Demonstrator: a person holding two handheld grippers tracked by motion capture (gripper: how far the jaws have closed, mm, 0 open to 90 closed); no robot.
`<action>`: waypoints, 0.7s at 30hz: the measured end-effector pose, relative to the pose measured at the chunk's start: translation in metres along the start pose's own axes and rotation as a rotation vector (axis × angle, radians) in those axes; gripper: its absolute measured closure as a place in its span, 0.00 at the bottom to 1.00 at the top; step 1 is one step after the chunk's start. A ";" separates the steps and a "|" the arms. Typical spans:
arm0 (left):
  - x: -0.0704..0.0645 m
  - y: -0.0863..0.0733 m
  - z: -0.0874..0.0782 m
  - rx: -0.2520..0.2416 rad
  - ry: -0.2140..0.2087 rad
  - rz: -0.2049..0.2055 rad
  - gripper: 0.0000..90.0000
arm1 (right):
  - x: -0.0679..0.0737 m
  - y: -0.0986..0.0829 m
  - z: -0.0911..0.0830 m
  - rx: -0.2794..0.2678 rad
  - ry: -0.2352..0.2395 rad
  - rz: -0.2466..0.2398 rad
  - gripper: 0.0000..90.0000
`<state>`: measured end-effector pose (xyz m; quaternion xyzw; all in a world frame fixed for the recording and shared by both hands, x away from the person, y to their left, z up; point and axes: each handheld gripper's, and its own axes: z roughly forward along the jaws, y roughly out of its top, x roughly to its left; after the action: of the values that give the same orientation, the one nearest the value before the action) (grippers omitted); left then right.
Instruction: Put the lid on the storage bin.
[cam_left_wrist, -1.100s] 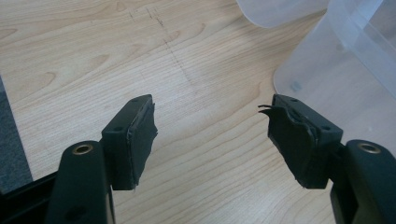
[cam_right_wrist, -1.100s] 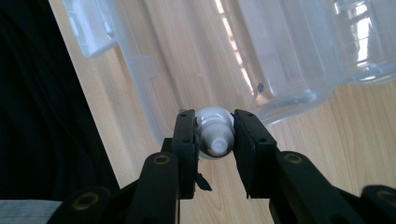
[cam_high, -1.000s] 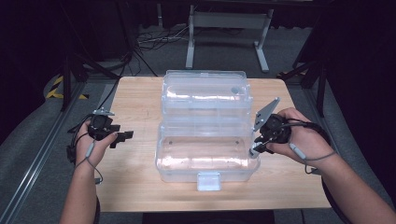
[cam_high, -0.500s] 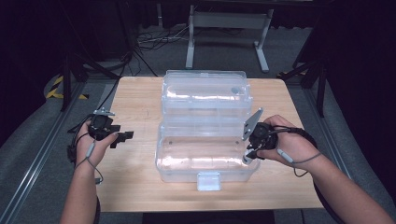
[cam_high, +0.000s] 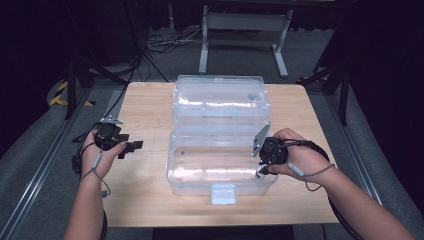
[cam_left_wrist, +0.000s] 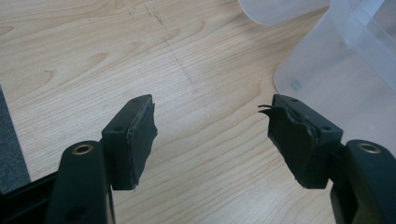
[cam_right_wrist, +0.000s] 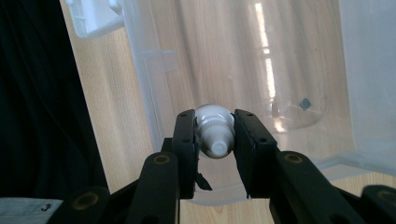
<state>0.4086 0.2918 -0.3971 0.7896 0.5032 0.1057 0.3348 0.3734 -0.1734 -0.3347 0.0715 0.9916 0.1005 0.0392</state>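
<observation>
A small white bottle (cam_right_wrist: 214, 133) is clamped between the right claw (cam_right_wrist: 214, 140) jaws over the clear storage box (cam_high: 220, 180), apparently for dropping inside. The left claw (cam_left_wrist: 210, 135) is held agape, empty, left of the box.

a lab or recording studio, not a home. the landmark is a bare wooden table (cam_high: 150, 105) set alone on grey carpet (cam_high: 40, 165). behind the table stands a grey metal stand (cam_high: 243, 22) with splayed feet, loose black cables (cam_high: 160, 42) lying just left of it. left of the table, a strip of yellow-black hazard tape (cam_high: 62, 92) and dark tripod legs (cam_high: 75, 75). surroundings beyond the table are black.
</observation>
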 end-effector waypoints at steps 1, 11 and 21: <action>0.000 0.000 0.000 0.000 0.001 -0.001 0.36 | 0.000 0.000 0.002 0.004 0.002 -0.005 0.79; 0.000 0.000 0.000 0.001 -0.002 0.002 0.36 | -0.001 0.001 0.020 0.041 0.020 -0.022 0.79; 0.001 -0.001 0.001 0.003 -0.001 -0.002 0.36 | -0.004 -0.002 0.034 0.059 0.041 -0.019 0.79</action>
<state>0.4088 0.2925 -0.3981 0.7896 0.5040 0.1044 0.3341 0.3805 -0.1694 -0.3682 0.0614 0.9954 0.0720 0.0176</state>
